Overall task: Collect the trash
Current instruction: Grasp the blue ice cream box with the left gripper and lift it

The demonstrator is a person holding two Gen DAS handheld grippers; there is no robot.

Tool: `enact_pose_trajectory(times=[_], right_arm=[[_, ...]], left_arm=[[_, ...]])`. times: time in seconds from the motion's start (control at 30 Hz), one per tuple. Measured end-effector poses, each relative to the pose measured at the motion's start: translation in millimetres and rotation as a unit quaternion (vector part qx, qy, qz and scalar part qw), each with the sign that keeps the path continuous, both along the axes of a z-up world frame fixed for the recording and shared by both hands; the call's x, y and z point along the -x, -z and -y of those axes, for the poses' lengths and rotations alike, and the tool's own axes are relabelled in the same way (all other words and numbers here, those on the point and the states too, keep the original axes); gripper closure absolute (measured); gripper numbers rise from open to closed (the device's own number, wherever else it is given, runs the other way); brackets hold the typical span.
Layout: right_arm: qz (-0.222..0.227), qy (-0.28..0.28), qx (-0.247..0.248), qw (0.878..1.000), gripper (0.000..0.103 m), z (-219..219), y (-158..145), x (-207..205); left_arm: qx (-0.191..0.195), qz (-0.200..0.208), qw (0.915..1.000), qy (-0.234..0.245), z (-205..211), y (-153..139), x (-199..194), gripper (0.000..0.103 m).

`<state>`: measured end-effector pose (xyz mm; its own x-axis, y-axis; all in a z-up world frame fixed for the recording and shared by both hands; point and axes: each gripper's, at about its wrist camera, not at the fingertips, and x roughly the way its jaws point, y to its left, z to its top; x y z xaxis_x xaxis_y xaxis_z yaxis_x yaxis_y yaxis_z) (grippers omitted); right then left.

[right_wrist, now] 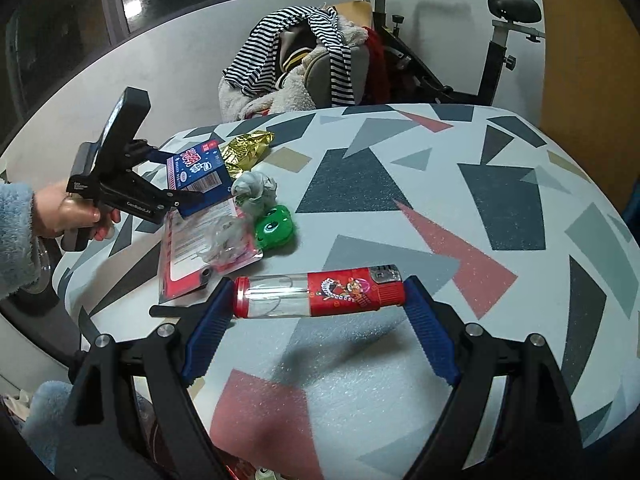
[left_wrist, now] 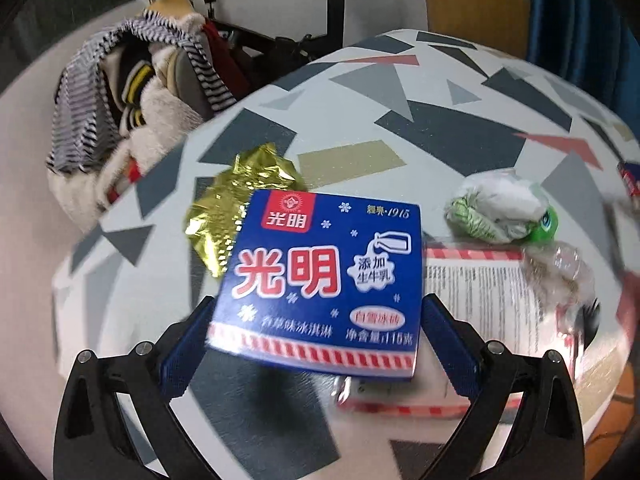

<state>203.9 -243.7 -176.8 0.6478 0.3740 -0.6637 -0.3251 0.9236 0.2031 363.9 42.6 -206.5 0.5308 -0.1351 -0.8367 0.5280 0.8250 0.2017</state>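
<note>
The left claw (left_wrist: 316, 316) grips a blue ice-cream carton (left_wrist: 320, 284) across its width, one blue pad at each side edge, and holds it lifted off the worktop (left_wrist: 420, 112) above the near-left part of the patterned top. In the right wrist view a hand (right_wrist: 76, 212) in a fluffy blue sleeve carries this claw, and the carton hangs between its fingers (right_wrist: 188, 200) with the barcode end facing out.

The right claw (right_wrist: 316, 304) is clenched lengthwise on a red lighter (right_wrist: 320, 294) — clear tank at one pad, metal head at the other — held just above the near edge of the worktop.

Under and just past the carton the rest of the rubbish lies in a cluster near the left edge. A crumpled gold foil wrapper (left_wrist: 236, 216) sits farthest toward the far-left corner. Beside it are a wadded white tissue (left_wrist: 500, 208) and a green plastic piece (right_wrist: 276, 228), touching or nearly so. A flat red-and-white blister card (right_wrist: 200, 256) with crumpled clear plastic (right_wrist: 224, 240) on top lies nearest the left edge.

Beyond the far edge, a chair heaped with striped and fleecy clothes (right_wrist: 296, 64) stands next to an exercise bike (right_wrist: 496, 40).
</note>
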Motion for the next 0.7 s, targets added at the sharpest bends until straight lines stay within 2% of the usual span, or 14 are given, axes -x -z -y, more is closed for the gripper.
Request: enact_pose_trajectory(times=[0.03,0.07,0.23,0.37,0.47,0.6,0.7], right_arm=[[-0.001,0.0,0.0,1.0,0.02,0,1,-1],[-0.003,0.0,0.001,1.0,0.02,0,2,-2],[-0.004,-0.001,0.0,1.0,0.02,-3,4,-1],[-0.004,-0.005,0.001,1.0,0.02,-7,3,3],[-0.002,-0.009,0.001,1.0,0.02,-11,1,7],[0.002,-0.016,0.0,1.0,0.02,-16,-4,17],[0.002,-0.015,-0.009,1.0,0.02,-16,-7,23]], left_arm=[[0.014,-0.005,0.9999,-0.006,-2,0,-2,0.008],[0.024,-0.008,0.9996,-0.014,-3,0,-3,0.019],[0.084,0.009,0.9941,-0.068,-21,-11,4,0.02],[0.102,0.026,0.9895,-0.099,-30,-23,21,0.021],[0.105,0.042,0.9859,-0.124,-31,-33,42,0.021],[0.163,0.031,0.9732,-0.159,-34,-44,83,0.021],[0.174,0.035,0.9705,-0.163,-27,-49,117,0.021]])
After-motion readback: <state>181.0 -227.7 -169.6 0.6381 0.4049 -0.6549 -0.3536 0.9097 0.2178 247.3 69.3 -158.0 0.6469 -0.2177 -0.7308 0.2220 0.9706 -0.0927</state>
